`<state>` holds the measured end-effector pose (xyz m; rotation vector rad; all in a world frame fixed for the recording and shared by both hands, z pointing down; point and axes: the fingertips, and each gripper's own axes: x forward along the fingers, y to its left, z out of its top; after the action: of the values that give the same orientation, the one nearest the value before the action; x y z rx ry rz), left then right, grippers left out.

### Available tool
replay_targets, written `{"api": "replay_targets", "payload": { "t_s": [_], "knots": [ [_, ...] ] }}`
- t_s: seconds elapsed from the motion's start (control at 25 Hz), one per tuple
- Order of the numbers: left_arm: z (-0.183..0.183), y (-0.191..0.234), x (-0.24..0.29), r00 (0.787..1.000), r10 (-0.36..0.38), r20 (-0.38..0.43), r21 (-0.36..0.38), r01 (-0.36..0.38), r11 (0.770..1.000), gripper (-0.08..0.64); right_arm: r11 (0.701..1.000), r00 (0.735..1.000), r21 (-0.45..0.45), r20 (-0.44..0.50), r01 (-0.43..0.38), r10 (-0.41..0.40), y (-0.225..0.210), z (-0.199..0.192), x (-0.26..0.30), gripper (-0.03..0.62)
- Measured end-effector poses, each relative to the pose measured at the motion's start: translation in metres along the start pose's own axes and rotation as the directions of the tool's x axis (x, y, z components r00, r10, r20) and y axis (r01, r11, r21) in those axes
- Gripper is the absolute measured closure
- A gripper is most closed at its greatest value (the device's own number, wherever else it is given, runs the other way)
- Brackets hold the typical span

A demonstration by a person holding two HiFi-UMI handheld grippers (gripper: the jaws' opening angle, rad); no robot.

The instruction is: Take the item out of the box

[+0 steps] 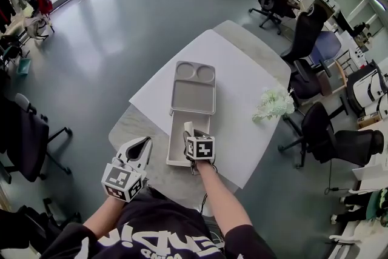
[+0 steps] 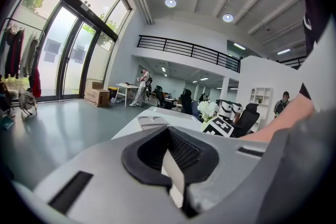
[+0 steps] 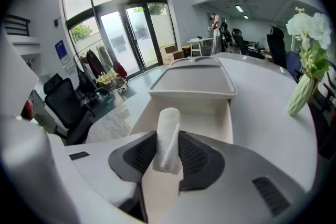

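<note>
**A:** Head view first. Where's the item?

**B:** A white cloth roll [image 1: 188, 127] stands upright over the near end of the open box [image 1: 172, 144], held in the right tongs [image 1: 189, 130]. The box lies lengthwise on the white-covered worktop [image 1: 242, 85]. Its grey lid [image 1: 193, 96], with two round hollows at its far end, lies flat against the box's far end.

**A:** And the other hand?

**B:** The left tongs [image 1: 140, 146] hang over the worktop's bare grey corner, just left of the box and touching nothing. White flowers [image 1: 274, 104] stand well off to the right.

**A:** Left gripper view?

**B:** The tongs are apart, with nothing between them. Beyond them are the lid, the flowers and the right tongs' marker cube [image 2: 223, 127], with the person's forearm behind it.

**A:** Right gripper view?

**B:** Both ribbed pads press on the roll, one on each side, so it is clamped, with its top rising above the pads. The box's open hollow lies straight ahead, then the lid. The flowers are at the right edge.

**A:** Is the roll clear of the box?

**B:** Its lower end is hidden behind the tongs, so I can't tell.
</note>
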<state>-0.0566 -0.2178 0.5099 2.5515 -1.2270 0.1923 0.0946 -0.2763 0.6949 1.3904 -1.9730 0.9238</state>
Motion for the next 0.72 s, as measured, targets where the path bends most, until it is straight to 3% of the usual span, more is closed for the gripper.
{"api": "replay_targets", "payload": {
  "t_s": [0.16, 0.36, 0.56, 0.72],
  "knots": [
    [0.002, -0.005, 0.0, 1.0, -0.01, 0.004, -0.003, 0.01, 1.0, 0.551, 1.0, 0.993, -0.006, 0.115, -0.017, 0.017, 0.006, 0.025, -0.035, 0.443],
    [0.004, -0.013, 0.0, 1.0, -0.027, 0.009, 0.001, 0.027, 1.0, 0.551, 0.999, 0.964, 0.005, 0.265, -0.038, 0.035, 0.011, 0.05, -0.089, 0.445],
    [0.008, -0.024, 0.0, 0.999, -0.049, 0.016, 0.007, 0.049, 0.999, 0.551, 0.998, 0.917, -0.006, 0.395, -0.057, 0.055, 0.018, 0.06, -0.149, 0.445],
    [0.011, -0.03, -0.002, 0.998, -0.063, 0.023, 0.008, 0.063, 0.998, 0.551, 0.997, 0.861, -0.024, 0.503, -0.07, 0.073, 0.027, 0.056, -0.194, 0.445]
  ]
}}
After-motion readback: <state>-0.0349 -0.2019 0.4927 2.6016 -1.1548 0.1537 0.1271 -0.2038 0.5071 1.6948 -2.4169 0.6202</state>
